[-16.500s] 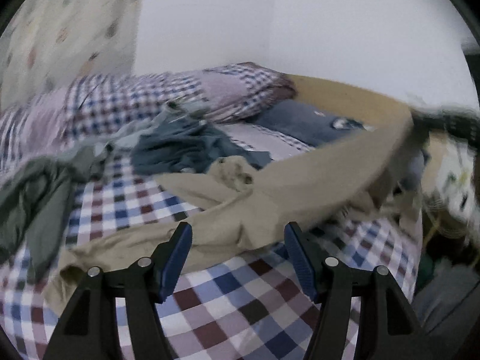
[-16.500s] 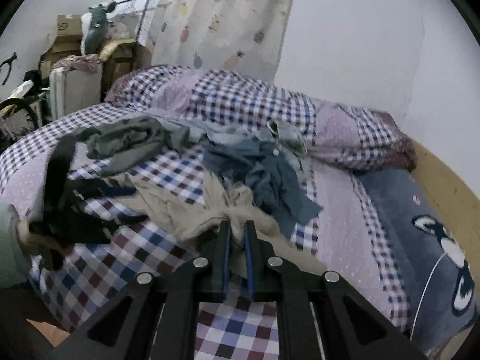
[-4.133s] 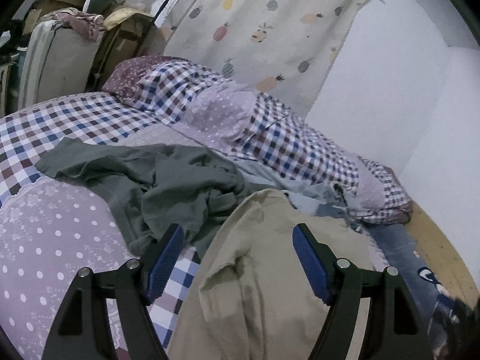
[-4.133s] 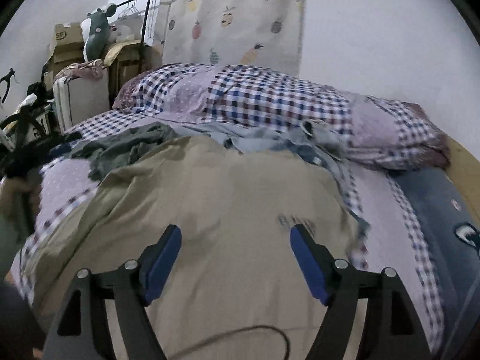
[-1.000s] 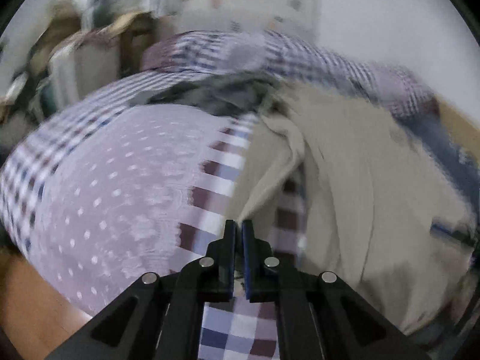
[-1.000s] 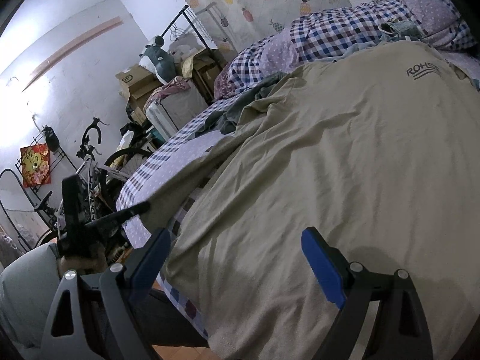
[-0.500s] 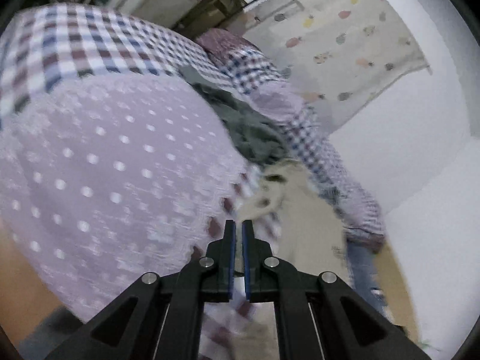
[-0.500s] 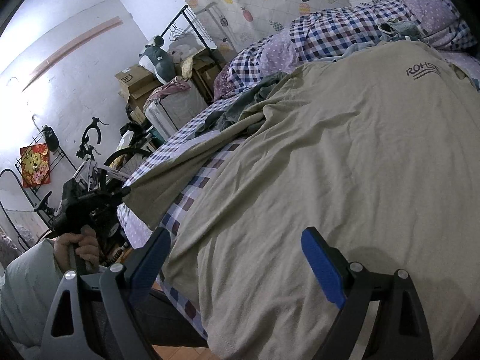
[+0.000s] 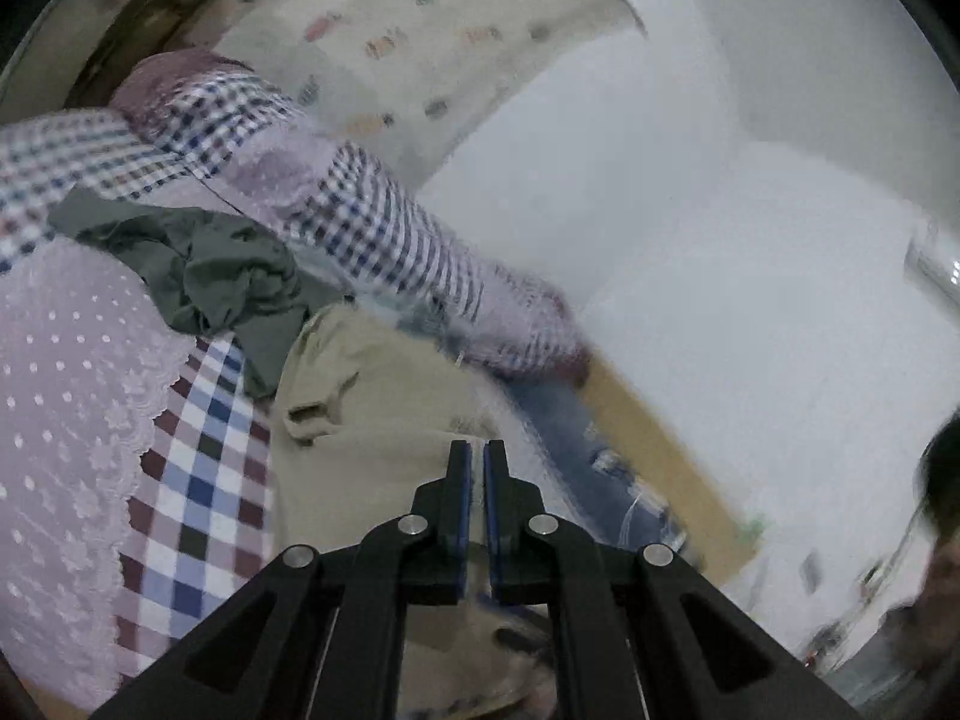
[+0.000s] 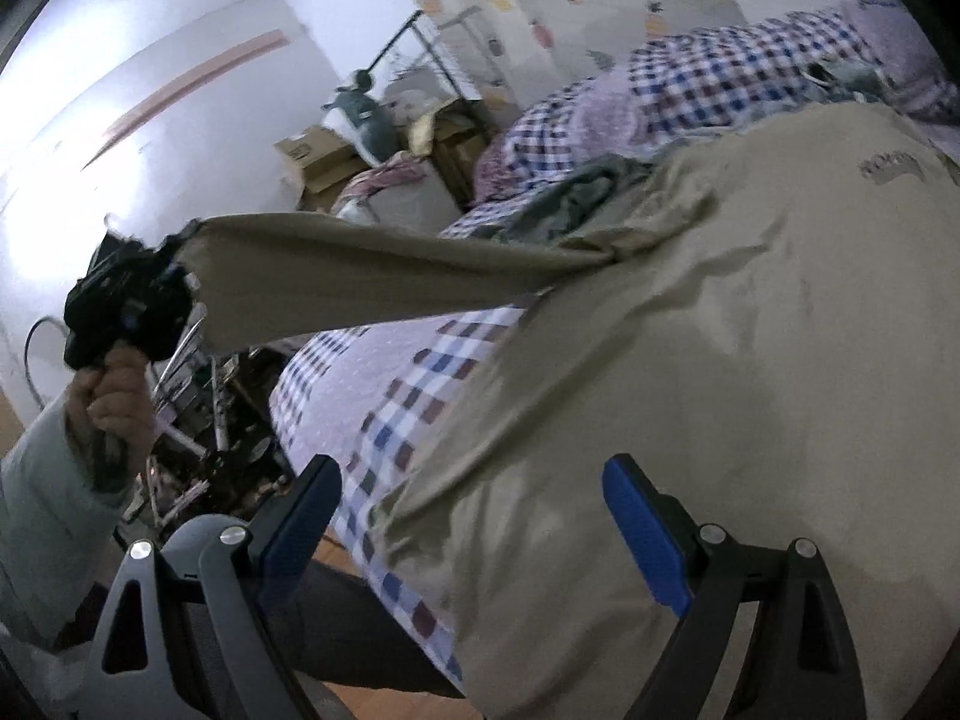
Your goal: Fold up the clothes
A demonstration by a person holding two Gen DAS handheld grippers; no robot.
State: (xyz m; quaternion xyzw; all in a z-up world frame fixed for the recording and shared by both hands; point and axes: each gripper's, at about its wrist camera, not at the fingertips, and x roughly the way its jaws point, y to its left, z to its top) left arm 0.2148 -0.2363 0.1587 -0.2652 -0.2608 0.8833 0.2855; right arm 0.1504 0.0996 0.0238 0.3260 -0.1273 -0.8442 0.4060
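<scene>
A beige long-sleeved shirt lies spread over the bed, its chest logo toward the pillows. One sleeve is pulled out taut, off the bed's left side and up in the air. My left gripper is shut on the end of that sleeve, and a hand holds the gripper up at the far left of the right wrist view. The same shirt lies ahead of the left jaws. My right gripper hovers open over the shirt's lower hem with nothing between its fingers.
A crumpled grey-green garment lies on the checked bed cover beside the shirt's shoulder. Checked pillows line the headboard wall. Boxes and a clothes rack stand past the bed's corner, with clutter on the floor below.
The left gripper, shut on the sleeve end, has risen and pulled the sleeve straight out from the bed. The right gripper stays open over the hem.
</scene>
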